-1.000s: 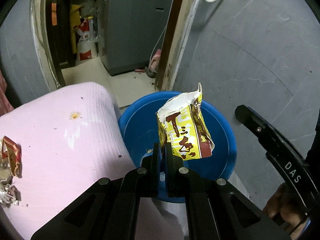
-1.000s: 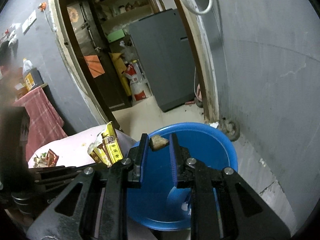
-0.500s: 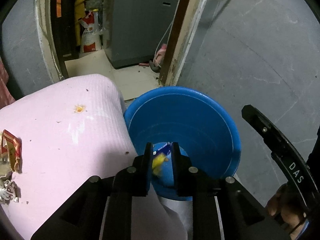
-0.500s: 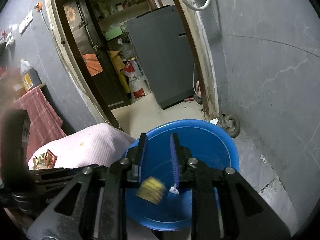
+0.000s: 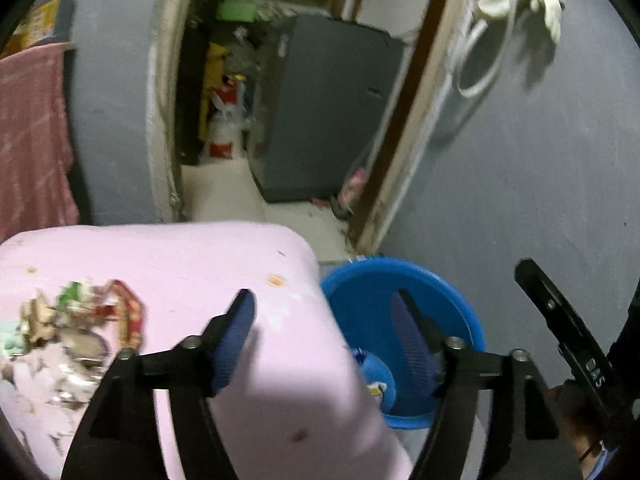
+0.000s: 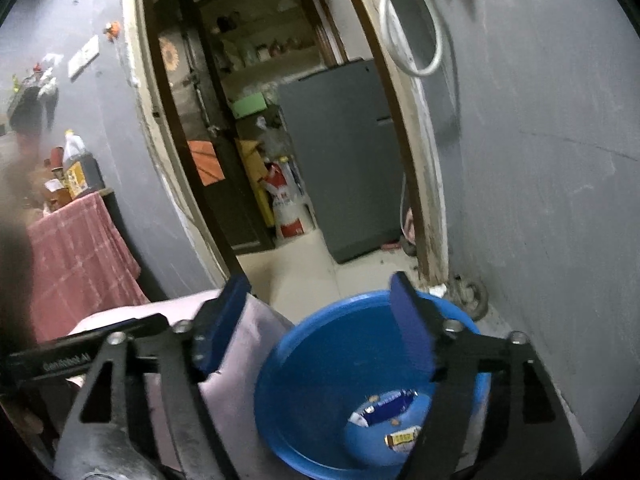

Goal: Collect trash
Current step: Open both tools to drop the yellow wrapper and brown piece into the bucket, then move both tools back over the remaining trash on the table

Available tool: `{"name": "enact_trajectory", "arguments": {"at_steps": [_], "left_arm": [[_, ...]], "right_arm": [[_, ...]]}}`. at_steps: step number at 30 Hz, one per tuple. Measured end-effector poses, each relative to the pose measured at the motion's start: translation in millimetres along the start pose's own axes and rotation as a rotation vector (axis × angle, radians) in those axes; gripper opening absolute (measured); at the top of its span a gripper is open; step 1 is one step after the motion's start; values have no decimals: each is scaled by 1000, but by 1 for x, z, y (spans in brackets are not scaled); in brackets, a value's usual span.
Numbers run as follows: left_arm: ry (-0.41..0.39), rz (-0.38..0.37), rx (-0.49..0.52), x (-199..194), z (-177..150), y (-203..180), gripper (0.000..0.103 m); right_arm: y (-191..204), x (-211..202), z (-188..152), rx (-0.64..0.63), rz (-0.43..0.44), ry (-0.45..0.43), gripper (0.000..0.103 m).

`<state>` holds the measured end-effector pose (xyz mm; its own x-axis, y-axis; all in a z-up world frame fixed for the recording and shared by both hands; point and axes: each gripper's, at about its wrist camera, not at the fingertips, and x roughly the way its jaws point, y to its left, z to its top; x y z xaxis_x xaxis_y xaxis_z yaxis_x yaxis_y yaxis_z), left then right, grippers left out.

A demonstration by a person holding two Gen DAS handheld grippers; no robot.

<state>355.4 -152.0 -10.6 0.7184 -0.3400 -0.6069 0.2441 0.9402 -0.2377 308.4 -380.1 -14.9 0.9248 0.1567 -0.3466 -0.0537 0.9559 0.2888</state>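
A blue plastic basin (image 5: 448, 300) stands on the floor beside a table with a pink cloth (image 5: 168, 264). It also shows in the right wrist view (image 6: 288, 392), with wrappers (image 6: 388, 412) lying in its bottom. My left gripper (image 5: 326, 328) is open and empty above the table's right edge and the basin. My right gripper (image 6: 320, 312) is open and empty above the basin's left rim. A pile of crumpled wrappers (image 5: 72, 328) lies on the cloth at the left.
A grey wall (image 6: 540, 200) rises right of the basin. A doorway opens behind onto a grey fridge (image 6: 344, 152) and sacks. A red checked cloth (image 6: 76, 260) hangs at the left. The right gripper's body (image 5: 560, 328) shows at the left view's right edge.
Both grippers have opened wide. The yellow packet and the small scrap have dropped into the basin. Both views have lifted, and the left one has swung left over the table.
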Motion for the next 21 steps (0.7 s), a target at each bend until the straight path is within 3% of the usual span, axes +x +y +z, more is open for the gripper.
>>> {"name": "enact_trajectory", "arguments": {"at_steps": [1, 4, 7, 15, 21], "left_arm": [[-29, 12, -12, -8, 1, 7, 83], [-119, 35, -44, -31, 0, 24, 86], [-177, 83, -64, -51, 0, 42, 100], [-304, 187, -66, -101, -6, 79, 101], [-348, 274, -69, -125, -20, 109, 101]], "right_arm": [[5, -2, 1, -6, 8, -16, 88], [22, -5, 2, -22, 49, -53, 97], [37, -8, 3, -36, 85, -87, 103], [87, -11, 0, -107, 192, -135, 103], [128, -3, -6, -142, 270, -110, 103]]}}
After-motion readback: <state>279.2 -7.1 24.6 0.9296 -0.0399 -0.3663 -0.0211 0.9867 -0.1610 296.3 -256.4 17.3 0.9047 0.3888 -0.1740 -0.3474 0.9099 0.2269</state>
